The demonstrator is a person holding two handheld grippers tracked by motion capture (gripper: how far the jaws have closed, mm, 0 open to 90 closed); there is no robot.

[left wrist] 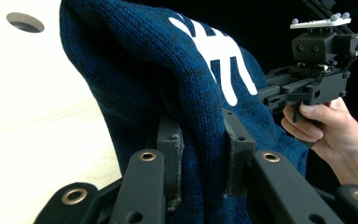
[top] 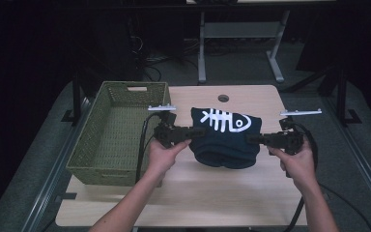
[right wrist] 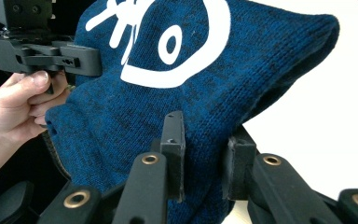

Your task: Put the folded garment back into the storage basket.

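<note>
High view: both hand-held grippers, left [top: 196,131] and right [top: 252,139], clamp wordless fishbone-print sweater [top: 227,140]

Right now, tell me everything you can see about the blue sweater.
The blue sweater is a dark, mottled navy knit with a white fish-skeleton print on top. It is folded into a bundle above the wooden table, right of the green basket. The left tongs and right tongs each pinch a side edge of the fabric.
</note>
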